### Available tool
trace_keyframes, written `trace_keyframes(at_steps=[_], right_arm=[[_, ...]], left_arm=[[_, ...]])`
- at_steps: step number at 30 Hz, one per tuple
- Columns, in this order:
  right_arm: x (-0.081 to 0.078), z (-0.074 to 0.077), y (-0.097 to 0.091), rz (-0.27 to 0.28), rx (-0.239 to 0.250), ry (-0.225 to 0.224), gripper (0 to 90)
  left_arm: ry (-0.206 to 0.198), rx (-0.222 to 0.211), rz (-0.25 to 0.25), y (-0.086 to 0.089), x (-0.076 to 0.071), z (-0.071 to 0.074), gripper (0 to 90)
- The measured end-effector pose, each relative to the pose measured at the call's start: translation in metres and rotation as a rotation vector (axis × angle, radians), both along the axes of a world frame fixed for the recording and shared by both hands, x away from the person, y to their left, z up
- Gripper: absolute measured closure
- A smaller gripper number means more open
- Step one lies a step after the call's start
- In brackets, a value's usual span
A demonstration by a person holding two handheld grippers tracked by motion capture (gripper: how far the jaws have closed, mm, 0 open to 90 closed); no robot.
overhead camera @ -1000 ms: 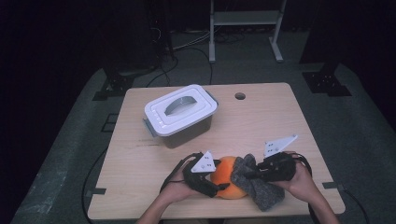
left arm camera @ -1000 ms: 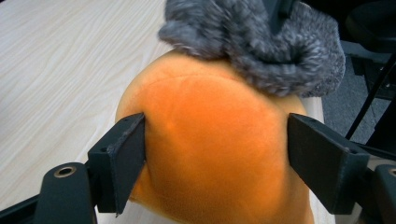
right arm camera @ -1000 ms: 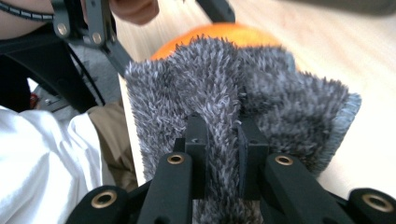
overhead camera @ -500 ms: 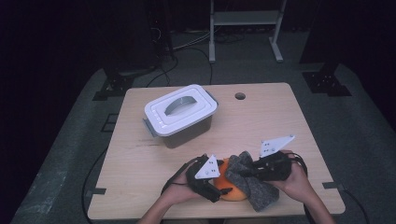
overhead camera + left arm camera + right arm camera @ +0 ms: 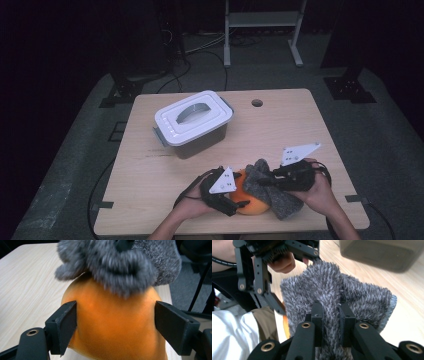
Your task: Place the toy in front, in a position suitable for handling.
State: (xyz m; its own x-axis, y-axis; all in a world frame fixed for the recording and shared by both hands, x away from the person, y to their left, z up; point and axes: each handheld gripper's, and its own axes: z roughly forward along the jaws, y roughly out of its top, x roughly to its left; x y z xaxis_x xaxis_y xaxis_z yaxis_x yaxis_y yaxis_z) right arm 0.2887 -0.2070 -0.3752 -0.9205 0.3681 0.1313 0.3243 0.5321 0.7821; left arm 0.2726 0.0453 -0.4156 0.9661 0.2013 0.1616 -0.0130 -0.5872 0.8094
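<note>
Dark floor and cables surround a pale wooden desk (image 5: 150, 165). Toward its far left stands a clear storage box (image 5: 195, 122) with a white handled lid. At the near edge, an orange ball (image 5: 250, 200) rests on the desk, with a fluffy grey cloth (image 5: 280, 200) draped over its top and right side. The left gripper (image 5: 115, 322) has the ball between its widely spread jaws: the left jaw touches the ball, the right jaw stands just clear of it, and the jaws have just been closing a little. The right gripper (image 5: 331, 315) is clamped tight on a fold of the grey cloth, holding it against the ball, close beside the left gripper.
</note>
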Motion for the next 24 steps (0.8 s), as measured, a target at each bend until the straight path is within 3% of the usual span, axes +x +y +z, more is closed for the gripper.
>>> trace_keyframes(at_steps=[2, 4, 7, 9, 11, 16, 21, 24], right_arm=[[0.001, -0.005, 0.003, 0.011, -0.010, 0.010, 77.2], [0.004, -0.011, 0.001, 0.006, 0.008, 0.040, 77.4], [0.004, -0.016, 0.000, 0.008, 0.041, 0.062, 77.5], [0.003, -0.017, 0.005, 0.022, 0.047, 0.063, 77.4], [0.002, -0.016, 0.007, 0.026, 0.033, 0.054, 77.5], [0.008, -0.020, -0.007, -0.001, 0.019, 0.079, 77.5], [0.014, -0.031, -0.023, -0.049, 0.033, 0.124, 77.4], [0.012, -0.029, -0.018, -0.057, 0.038, 0.102, 77.4]], left_arm=[[0.014, 0.005, -0.003, 0.003, 0.002, -0.001, 20.0], [0.049, -0.020, 0.002, 0.005, 0.004, 0.000, 18.7], [0.063, -0.069, 0.015, 0.001, 0.005, 0.001, 11.2], [0.053, -0.055, 0.015, -0.002, 0.004, 0.000, 10.5], [0.018, -0.032, 0.013, -0.001, 0.003, -0.003, 15.8], [0.042, -0.008, 0.025, 0.009, 0.010, -0.007, 19.6], [0.092, -0.030, 0.055, 0.016, 0.017, -0.008, 16.9], [0.065, -0.049, 0.065, 0.010, 0.014, -0.002, 9.0]])
